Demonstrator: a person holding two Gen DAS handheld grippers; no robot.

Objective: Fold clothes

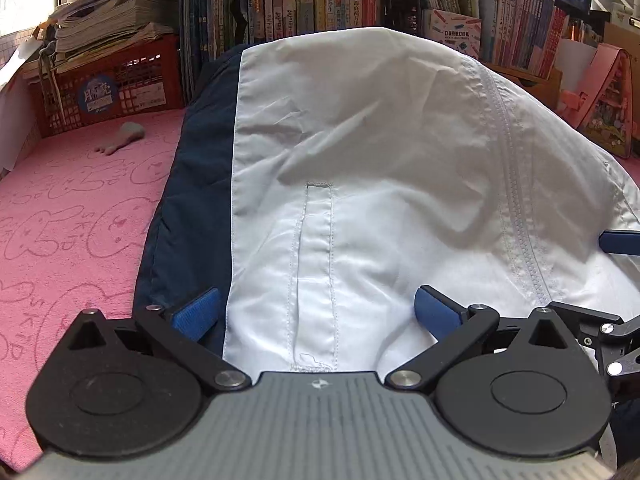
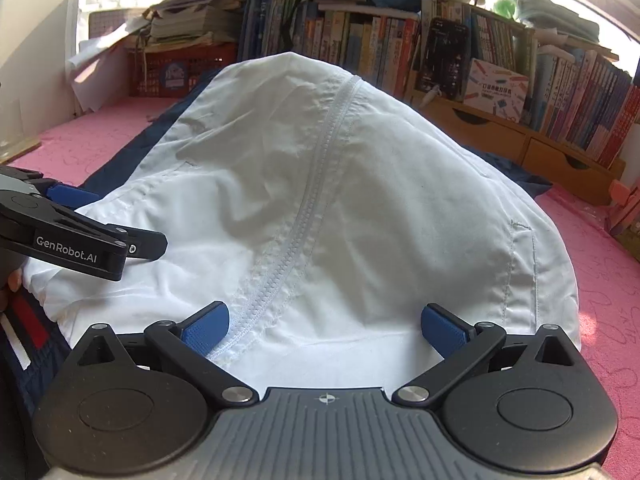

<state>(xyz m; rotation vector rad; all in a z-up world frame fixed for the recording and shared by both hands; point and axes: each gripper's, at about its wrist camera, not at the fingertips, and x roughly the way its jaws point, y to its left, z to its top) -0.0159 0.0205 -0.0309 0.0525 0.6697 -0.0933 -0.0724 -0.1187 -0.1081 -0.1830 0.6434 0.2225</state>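
White-and-navy zip-front nylon jacket (image 1: 360,168) lies on the pink patterned cover (image 1: 72,216), its zip line running straight away from both claws. Left claw (image 1: 316,314) and right claw (image 2: 324,326) gape wide, empty, at its near hem, level with each other.

The jacket (image 1: 360,184) lies spread on the towel (image 1: 80,216) before me, its zipper (image 1: 516,208) running away toward the bookshelf (image 1: 320,4) behind. Left of the books stands a crate (image 1: 120,84) with papers (image 1: 112,12) stacked on it. My left gripper (image 1: 316,312) sits beside my right gripper (image 2: 324,326) at the near hem.
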